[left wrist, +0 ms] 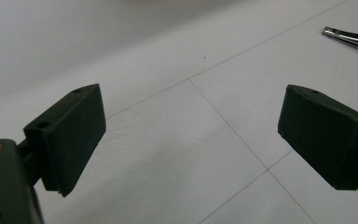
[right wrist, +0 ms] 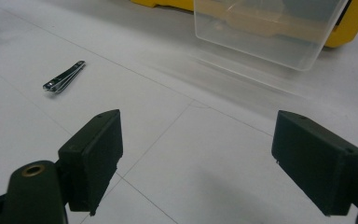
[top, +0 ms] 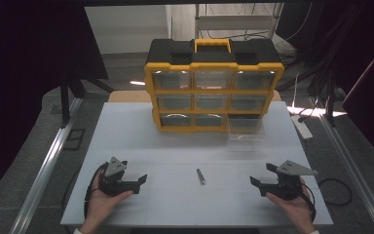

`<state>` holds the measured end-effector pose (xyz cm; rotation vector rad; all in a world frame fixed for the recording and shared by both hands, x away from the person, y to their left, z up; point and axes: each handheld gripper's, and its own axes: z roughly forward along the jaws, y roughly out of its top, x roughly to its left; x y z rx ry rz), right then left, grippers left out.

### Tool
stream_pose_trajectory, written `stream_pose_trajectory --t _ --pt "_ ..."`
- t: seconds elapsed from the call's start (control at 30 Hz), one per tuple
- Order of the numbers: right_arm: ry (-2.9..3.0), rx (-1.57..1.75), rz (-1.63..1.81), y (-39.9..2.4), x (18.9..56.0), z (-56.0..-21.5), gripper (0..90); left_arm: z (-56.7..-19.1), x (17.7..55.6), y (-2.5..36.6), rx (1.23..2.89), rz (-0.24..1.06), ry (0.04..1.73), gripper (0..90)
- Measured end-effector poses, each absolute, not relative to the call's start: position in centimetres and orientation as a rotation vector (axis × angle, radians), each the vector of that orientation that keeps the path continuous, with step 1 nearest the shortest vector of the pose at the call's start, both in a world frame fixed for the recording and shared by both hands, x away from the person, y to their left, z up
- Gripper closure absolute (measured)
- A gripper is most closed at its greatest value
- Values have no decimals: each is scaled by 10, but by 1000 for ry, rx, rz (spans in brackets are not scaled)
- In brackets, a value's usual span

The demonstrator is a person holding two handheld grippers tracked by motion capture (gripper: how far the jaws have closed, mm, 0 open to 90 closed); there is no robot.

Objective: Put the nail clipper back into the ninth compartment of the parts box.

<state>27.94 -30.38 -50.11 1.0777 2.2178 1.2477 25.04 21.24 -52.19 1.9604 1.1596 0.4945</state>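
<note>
A nail clipper [top: 201, 176] is seen lying flat on the white surface [top: 175, 141], between the two hand-held grippers and well apart from each. The left hand-held gripper [top: 135, 184] is held low at the near left of the surface, its jaws spread wide with nothing between them; in the left gripper view the clipper [left wrist: 350, 39] is seen far off at the upper right. The right hand-held gripper [top: 263, 179] is held at the near right, jaws likewise spread wide and empty; in the right gripper view the clipper [right wrist: 64, 77] is seen ahead to the left. A yellow and black organiser [top: 213, 85] is stood upright at the far side of the surface. One clear drawer [top: 246, 127] is drawn out at its lower right corner and rests on the surface, seen closer in the right gripper view [right wrist: 265, 28].
</note>
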Motion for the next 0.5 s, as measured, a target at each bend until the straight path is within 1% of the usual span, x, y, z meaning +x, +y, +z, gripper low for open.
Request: stream_pose_trajectory --t 0.5 --pt "2224 1115 1226 -304 286 -506 178 -522 251 209 1974 473 1165 80"
